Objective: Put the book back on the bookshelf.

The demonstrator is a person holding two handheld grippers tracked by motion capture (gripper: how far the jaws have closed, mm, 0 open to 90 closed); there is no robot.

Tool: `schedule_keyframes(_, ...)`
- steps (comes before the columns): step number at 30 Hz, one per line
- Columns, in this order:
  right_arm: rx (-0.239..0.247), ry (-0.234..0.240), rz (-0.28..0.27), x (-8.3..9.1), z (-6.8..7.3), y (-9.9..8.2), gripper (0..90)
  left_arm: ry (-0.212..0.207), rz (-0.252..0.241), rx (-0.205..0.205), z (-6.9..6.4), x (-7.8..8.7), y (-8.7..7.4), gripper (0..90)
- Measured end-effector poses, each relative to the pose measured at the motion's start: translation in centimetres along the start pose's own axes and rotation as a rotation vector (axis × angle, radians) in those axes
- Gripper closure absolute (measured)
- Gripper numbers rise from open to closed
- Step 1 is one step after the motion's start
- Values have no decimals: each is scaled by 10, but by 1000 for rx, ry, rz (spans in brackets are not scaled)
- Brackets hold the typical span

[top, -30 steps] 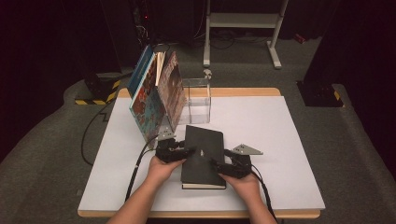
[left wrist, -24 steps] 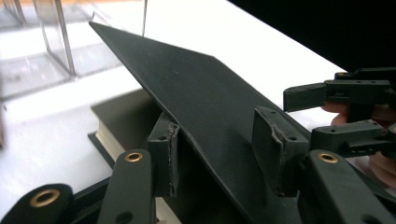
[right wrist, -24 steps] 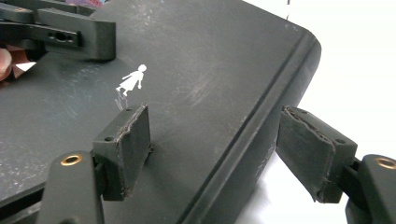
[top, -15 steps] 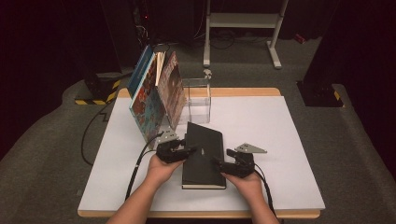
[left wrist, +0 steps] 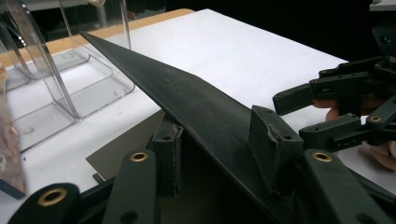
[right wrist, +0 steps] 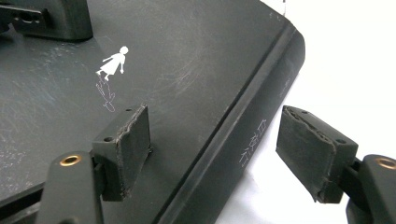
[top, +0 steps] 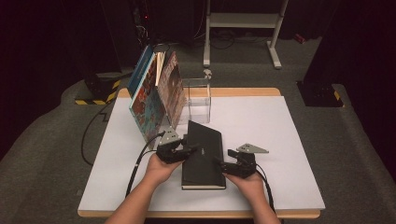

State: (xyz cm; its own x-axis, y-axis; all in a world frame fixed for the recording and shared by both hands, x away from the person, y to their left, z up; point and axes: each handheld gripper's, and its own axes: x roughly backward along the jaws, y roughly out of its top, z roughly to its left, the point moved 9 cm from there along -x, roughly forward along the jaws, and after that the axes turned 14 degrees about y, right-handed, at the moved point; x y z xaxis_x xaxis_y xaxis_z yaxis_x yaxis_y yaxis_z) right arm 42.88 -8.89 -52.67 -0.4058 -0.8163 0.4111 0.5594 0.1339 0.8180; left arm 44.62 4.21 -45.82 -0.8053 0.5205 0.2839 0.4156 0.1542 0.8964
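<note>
A black hardcover book (top: 203,154) lies near the front middle of the white table top (top: 261,121). My left gripper (top: 180,150) is shut on the book's left edge. In the left gripper view (left wrist: 219,149) one pad sits under the black cover (left wrist: 196,98) and the other on top, and that edge stands tilted up off the table. My right gripper (top: 233,165) is at the book's right side. In its own view (right wrist: 219,154) it stands open astride the spine (right wrist: 243,135): one pad rests on the cover and the other hangs clear beside the spine.
A clear acrylic book stand (top: 196,100) sits just behind the book, with several colourful books (top: 154,98) leaning in it at the left. Bare white table lies to the right (top: 280,140). A metal rack (top: 243,28) stands on the floor beyond the table.
The left gripper has edged slightly to the right onto the book, whose left edge now looks a little raised. The right gripper has stayed put.
</note>
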Motion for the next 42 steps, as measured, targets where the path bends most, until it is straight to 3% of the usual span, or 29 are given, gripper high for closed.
schedule_keyframes(6, -35, 40, -8, -3, 0, 2, 240, -4, -16, -22, -3, 3, 1, 568)
schedule_keyframes(10, -94, 78, -22, -9, -3, 5, 177, -8, -25, -36, -4, 5, 1, 569)
schedule_keyframes(14, -122, 92, -20, -12, -4, 8, 137, -14, -44, -49, -7, 7, 1, 569)
schedule_keyframes(21, -144, 129, -3, -13, -4, 11, 90, -22, -86, -87, -13, 15, 3, 569)
schedule_keyframes(31, -193, 183, -36, -16, -5, 14, 82, -34, -122, -118, -16, 20, 2, 568)
schedule_keyframes(35, -227, 227, -46, -19, -5, 15, 71, -37, -133, -135, -17, 23, 2, 569)
schedule_keyframes(42, -237, 245, -48, -18, -5, 16, 70, -46, -164, -153, -20, 27, 1, 568)
